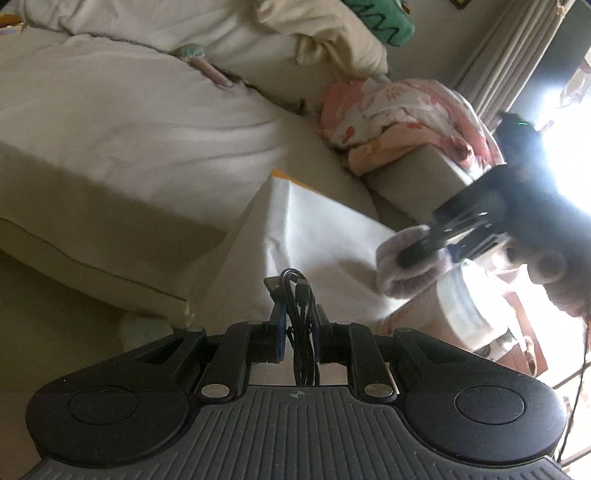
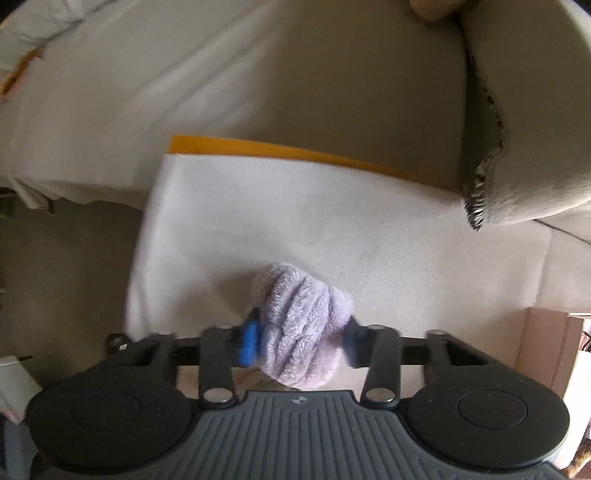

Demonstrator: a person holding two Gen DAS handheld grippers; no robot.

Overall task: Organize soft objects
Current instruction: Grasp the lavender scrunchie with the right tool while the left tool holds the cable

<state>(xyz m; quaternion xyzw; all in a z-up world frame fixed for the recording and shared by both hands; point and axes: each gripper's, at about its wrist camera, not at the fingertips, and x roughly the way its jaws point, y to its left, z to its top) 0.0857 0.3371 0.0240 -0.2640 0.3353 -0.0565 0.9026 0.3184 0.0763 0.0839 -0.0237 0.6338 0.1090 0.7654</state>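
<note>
The right gripper (image 2: pixel 301 341) is squeezing a fluffy purple sock (image 2: pixel 303 325), with the two blue pads pressed into its sides. The sock is rolled into a soft lump, and it sits right over a white cloth bag (image 2: pixel 332 229) with an orange edge. From the left camera, the same sock (image 1: pixel 402 266) shows at the near corner of the white bag (image 1: pixel 310 236), with the right gripper (image 1: pixel 439 243) coming down on it from above. I cannot tell if the sock is resting on the bag or is held just over it. The left gripper (image 1: pixel 297 310) is pinched tight on a bundle of black cords (image 1: pixel 301 317) that loop up between its fingers. It points toward the bag and the beige sofa (image 1: pixel 110 129) behind. So the tidying looks like it is only partly done. The purple sock is caught, but it is not put away yet. More soft things are lying about: a pink flowery blanket (image 1: pixel 399 118) heaped on the sofa arm, a cream pillow (image 1: pixel 332 40) at the back, and a green cushion (image 1: pixel 380 20) behind that. A small pink and green thing (image 1: pixel 203 62) is tucked into the sofa crack. I think those are waiting their turn. The sock probably goes in or beside the white bag next.
</note>
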